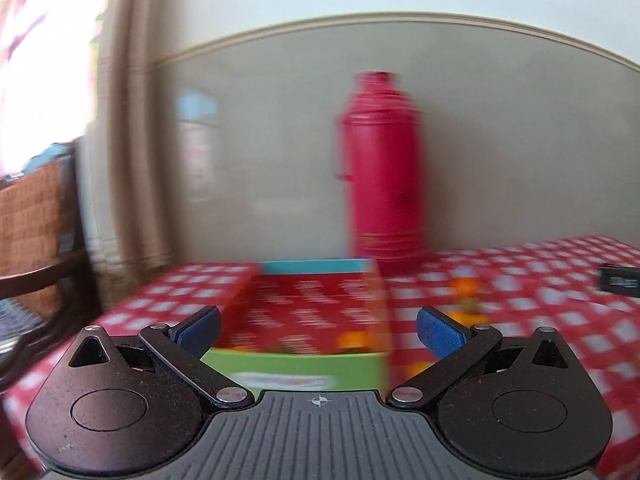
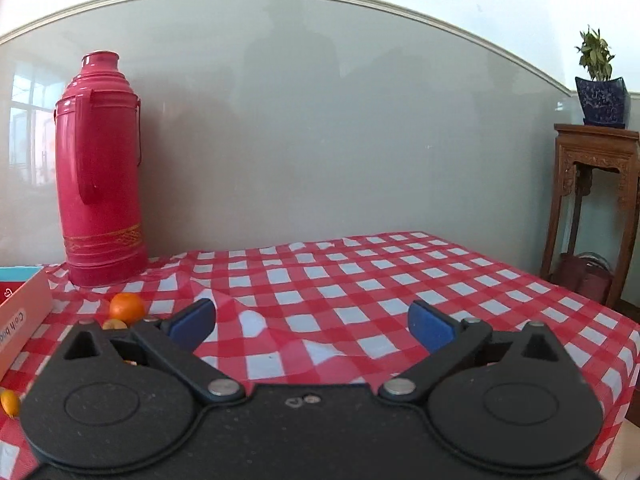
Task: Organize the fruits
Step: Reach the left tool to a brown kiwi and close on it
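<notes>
Our right gripper [image 2: 310, 320] has its jaws spread wide, with only checked cloth showing between the blue pads [image 2: 430, 326]; they hold nothing. Our left gripper [image 1: 318, 330] is released as well, jaws wide, with the box [image 1: 304, 320] straight ahead of them but untouched.

We judge the step in hand to be the gap between placements: both grippers are free, and fruit is left to collect. In the left view, which is blurred, orange shapes seem to lie inside the box near its front wall. On the surface [image 2: 400, 280], an orange [image 2: 127, 307] sits just beside the box's right side, in front of the flask [image 2: 100, 176], with a small yellow fruit [image 2: 114, 324] touching or nearly touching it. Another small fruit [image 2: 10, 401] lies nearer us at the left edge of the right view.

The next move calls for swinging the right jaws left toward the orange, lowering them around it, and closing gently so it does not roll toward the box wall.
</notes>
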Tool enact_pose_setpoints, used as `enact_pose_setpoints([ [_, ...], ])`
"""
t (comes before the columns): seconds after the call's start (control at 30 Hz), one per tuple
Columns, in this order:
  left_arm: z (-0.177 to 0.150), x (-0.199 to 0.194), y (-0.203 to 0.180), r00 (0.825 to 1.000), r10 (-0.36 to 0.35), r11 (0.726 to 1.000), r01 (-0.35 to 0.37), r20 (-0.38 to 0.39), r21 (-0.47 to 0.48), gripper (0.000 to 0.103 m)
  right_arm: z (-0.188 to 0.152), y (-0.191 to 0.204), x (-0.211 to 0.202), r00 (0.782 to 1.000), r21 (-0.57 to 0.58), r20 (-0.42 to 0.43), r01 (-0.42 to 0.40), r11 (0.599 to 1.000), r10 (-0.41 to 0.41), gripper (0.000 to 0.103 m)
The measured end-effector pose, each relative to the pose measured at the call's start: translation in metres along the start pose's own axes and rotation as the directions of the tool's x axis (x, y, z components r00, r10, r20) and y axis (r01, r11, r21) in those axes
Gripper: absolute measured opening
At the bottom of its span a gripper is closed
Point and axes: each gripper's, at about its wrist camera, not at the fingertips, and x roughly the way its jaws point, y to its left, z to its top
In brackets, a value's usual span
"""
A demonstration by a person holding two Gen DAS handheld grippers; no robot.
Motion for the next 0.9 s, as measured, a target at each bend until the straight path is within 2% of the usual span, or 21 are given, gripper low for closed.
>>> enact_pose_setpoints([
  [0.13, 0.002, 0.018, -0.052, 0.992, -0.116, 0.992, 0.118, -0.047, 0.043, 0.102, -0.001, -0.016, 0.000, 1.000, 0.016, -0.012, -0.009, 1.000, 0.009, 0.097],
  [0.23, -0.003, 0.034, -0.081, 0.983, -0.153, 0.986, 0.158, -0.103, 0.051, 0.101, 0.001, -0.023, 0.002, 1.000, 0.018, -0.007, 0.025, 1.000, -0.025, 0.097],
  [0.27, -0.005, 0.042, -0.086, 0.980, -0.158, 0.985, 0.165, -0.125, 0.047, 0.098, 0.001, -0.026, 0.002, 0.999, 0.020, -0.005, 0.041, 0.999, -0.040, 0.097],
  [0.33, -0.007, 0.056, -0.095, 0.970, -0.164, 0.984, 0.174, -0.179, 0.040, 0.086, 0.000, -0.033, 0.002, 0.998, 0.032, -0.003, 0.057, 0.998, -0.057, 0.097],
  [0.47, -0.012, 0.078, -0.100, 0.959, -0.158, 0.986, 0.167, -0.234, 0.019, 0.080, -0.001, -0.043, 0.002, 0.998, 0.044, -0.010, 0.057, 0.997, -0.056, 0.097],
  [0.67, -0.016, 0.108, -0.104, 0.938, -0.159, 0.986, 0.166, -0.309, -0.004, 0.058, -0.001, -0.053, 0.002, 0.998, 0.052, -0.008, 0.066, 0.996, -0.066, 0.097],
  [0.7, -0.018, 0.111, -0.103, 0.934, -0.159, 0.986, 0.164, -0.321, -0.014, 0.052, -0.001, -0.055, 0.003, 0.998, 0.055, -0.009, 0.066, 0.996, -0.065, 0.097],
  [0.83, -0.023, 0.114, -0.103, 0.934, -0.155, 0.988, 0.154, -0.323, -0.028, 0.031, -0.001, -0.060, 0.005, 0.997, 0.077, -0.019, 0.070, 0.995, -0.068, 0.097],
  [0.9, -0.024, 0.112, -0.105, 0.937, -0.146, 0.989, 0.150, -0.316, -0.013, 0.030, -0.001, -0.061, 0.006, 0.998, 0.088, -0.026, 0.068, 0.994, -0.065, 0.097],
])
